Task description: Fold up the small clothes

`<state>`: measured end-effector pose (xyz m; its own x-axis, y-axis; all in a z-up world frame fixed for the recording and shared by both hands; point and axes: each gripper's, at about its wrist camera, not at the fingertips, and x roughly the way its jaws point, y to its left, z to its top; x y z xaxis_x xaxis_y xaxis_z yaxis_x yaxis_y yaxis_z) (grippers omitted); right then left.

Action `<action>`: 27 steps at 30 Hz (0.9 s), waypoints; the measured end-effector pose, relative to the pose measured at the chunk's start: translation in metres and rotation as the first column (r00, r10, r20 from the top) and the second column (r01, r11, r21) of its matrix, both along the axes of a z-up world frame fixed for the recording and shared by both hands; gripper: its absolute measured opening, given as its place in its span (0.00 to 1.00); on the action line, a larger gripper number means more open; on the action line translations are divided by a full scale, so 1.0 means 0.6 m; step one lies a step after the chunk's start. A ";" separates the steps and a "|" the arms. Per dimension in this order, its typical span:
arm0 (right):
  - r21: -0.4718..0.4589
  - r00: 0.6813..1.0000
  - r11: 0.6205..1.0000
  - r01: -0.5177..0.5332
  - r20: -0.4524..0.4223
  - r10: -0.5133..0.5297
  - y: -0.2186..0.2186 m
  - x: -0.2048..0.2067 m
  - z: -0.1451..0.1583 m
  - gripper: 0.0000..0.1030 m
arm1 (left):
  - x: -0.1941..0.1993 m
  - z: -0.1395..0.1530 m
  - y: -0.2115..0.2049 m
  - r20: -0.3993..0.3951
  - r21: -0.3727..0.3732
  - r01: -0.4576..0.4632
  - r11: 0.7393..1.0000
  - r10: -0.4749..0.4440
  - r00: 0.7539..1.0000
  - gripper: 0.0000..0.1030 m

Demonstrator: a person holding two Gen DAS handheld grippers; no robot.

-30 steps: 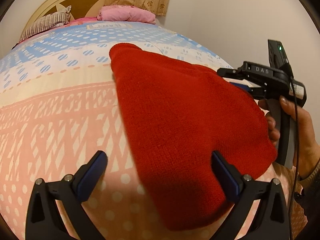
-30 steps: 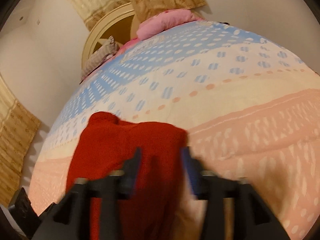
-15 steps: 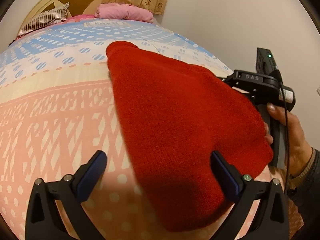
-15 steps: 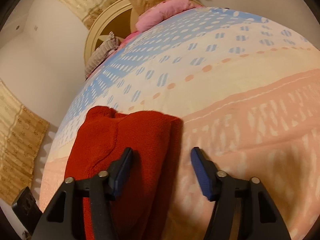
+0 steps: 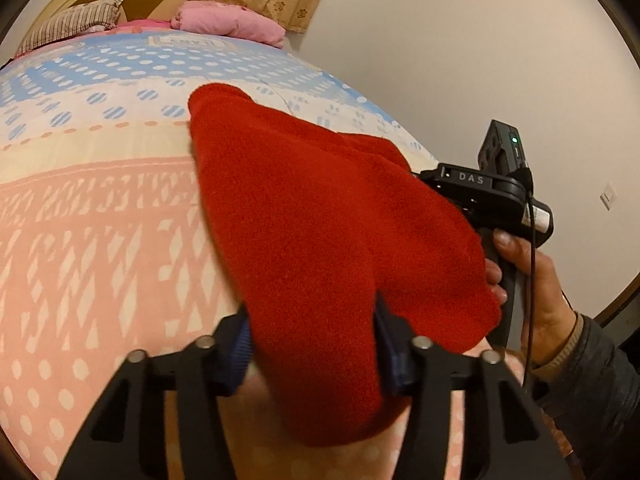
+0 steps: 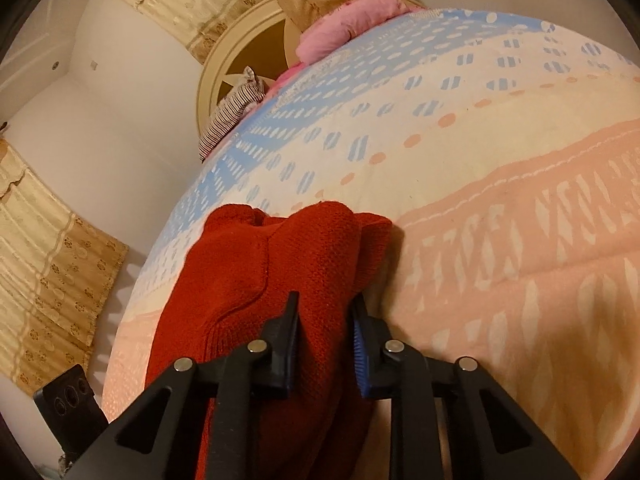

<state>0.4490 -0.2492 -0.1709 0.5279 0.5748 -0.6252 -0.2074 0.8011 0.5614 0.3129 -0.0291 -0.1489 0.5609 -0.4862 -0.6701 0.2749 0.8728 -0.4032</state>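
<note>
The left gripper (image 5: 312,344) had its fingers clamped on the near edge of the red knit garment (image 5: 320,240), while the right gripper (image 6: 324,336) pinched a raised fold of the same cloth. The garment lay on the bed (image 5: 100,240), spread away toward the pillows (image 5: 228,26). A clean fold probably called for lifting both held edges evenly, keeping the knit taut.
</note>
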 end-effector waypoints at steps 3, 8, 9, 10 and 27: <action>0.011 1.000 1.000 -0.005 0.024 0.005 0.002 -0.012 0.014 0.20 | -0.012 0.011 0.003 0.005 0.020 -0.008 1.000 0.008 1.000 0.43; 0.038 0.998 0.999 -0.035 0.047 0.033 0.016 -0.032 0.033 0.19 | -0.035 0.031 0.013 0.005 0.035 -0.014 0.999 0.014 1.000 0.40; 0.046 0.998 0.998 -0.043 0.051 0.041 0.020 -0.037 0.036 0.19 | -0.042 0.036 0.015 0.009 0.039 -0.015 0.999 0.014 1.000 0.40; 0.053 0.997 0.997 -0.051 0.054 0.048 0.025 -0.043 0.039 0.19 | -0.048 0.041 0.016 0.009 0.045 -0.016 0.999 0.016 1.000 0.40; 0.105 0.972 0.968 -0.228 0.080 0.220 0.156 -0.104 0.067 0.18 | -0.158 0.087 0.090 0.069 0.072 -0.088 0.994 0.083 0.994 0.37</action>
